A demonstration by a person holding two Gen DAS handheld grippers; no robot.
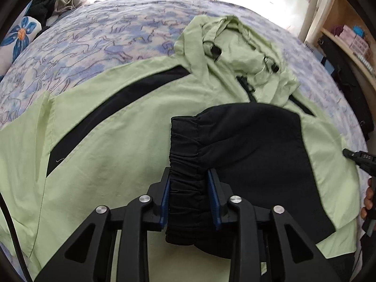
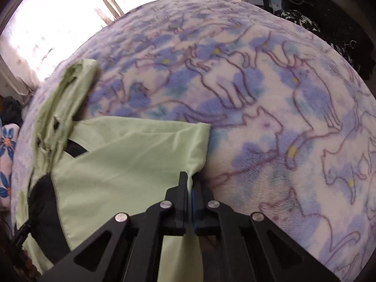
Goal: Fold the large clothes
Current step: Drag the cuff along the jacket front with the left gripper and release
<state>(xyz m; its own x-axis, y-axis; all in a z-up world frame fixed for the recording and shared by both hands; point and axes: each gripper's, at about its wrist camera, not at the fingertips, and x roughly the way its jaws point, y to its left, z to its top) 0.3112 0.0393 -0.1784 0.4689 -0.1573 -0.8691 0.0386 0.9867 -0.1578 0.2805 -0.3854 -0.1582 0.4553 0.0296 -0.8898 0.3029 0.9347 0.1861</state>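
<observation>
A light green jacket with black stripes and a hood lies spread on the bed. My left gripper is shut on the black elastic cuff of a sleeve that is folded across the jacket's body. My right gripper is shut on the green jacket's edge near its right side. The right gripper's tip also shows in the left wrist view at the far right.
The bed is covered by a fleece blanket with a blue and purple cat pattern. A flowered pillow and dark clothes lie at the far left. Wooden shelves with boxes stand at the right. Bright curtained windows are behind the bed.
</observation>
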